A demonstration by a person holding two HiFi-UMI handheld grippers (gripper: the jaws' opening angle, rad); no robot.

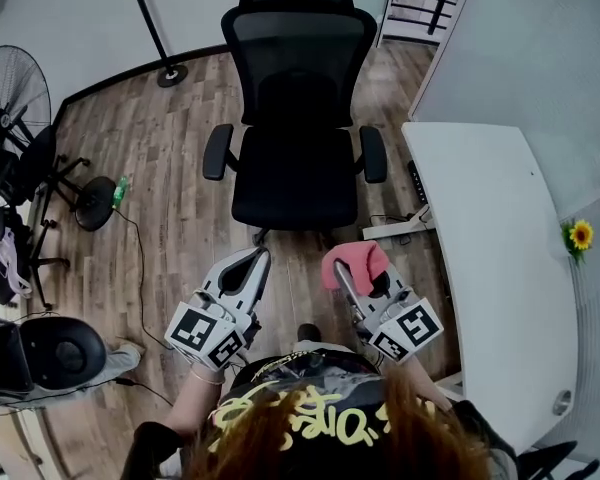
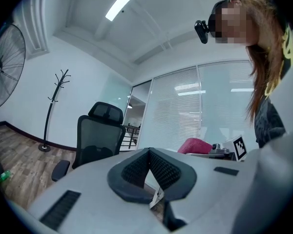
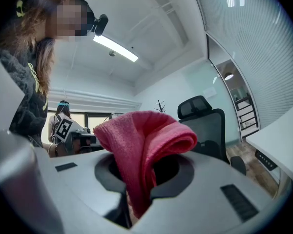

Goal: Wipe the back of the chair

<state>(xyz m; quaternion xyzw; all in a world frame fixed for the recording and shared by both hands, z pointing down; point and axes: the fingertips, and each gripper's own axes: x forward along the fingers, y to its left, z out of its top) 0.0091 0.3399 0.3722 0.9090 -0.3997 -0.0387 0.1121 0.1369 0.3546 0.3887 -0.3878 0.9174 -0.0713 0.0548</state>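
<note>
A pink cloth (image 3: 144,140) is clamped between the jaws of the right tool (image 3: 141,177). The cloth is folded over and bulges above the jaw tips. The jaws of the left tool (image 2: 149,165) are seen pressed together, ribbed pads touching, with nothing held between them.

In the head view both tools are held side by side low in the picture, the left one toward 7 o'clock and the right one toward 5 o'clock. A black office chair (image 1: 298,118) is set on the wooden floor (image 1: 170,168) at 12 o'clock from the tools. Its seat is turned toward the person, and its mesh backrest and headrest lie farther off at the top. The cloth is kept apart from the chair, just short of the front edge of the seat, and the backrest is not touched by it.

A white tabletop (image 1: 490,248) is seen at 3 o'clock, with a small yellow flower (image 1: 580,234) beyond its far edge. A standing fan (image 1: 10,93) is placed at 9 o'clock and a coat stand (image 1: 150,23) at 11 o'clock.
</note>
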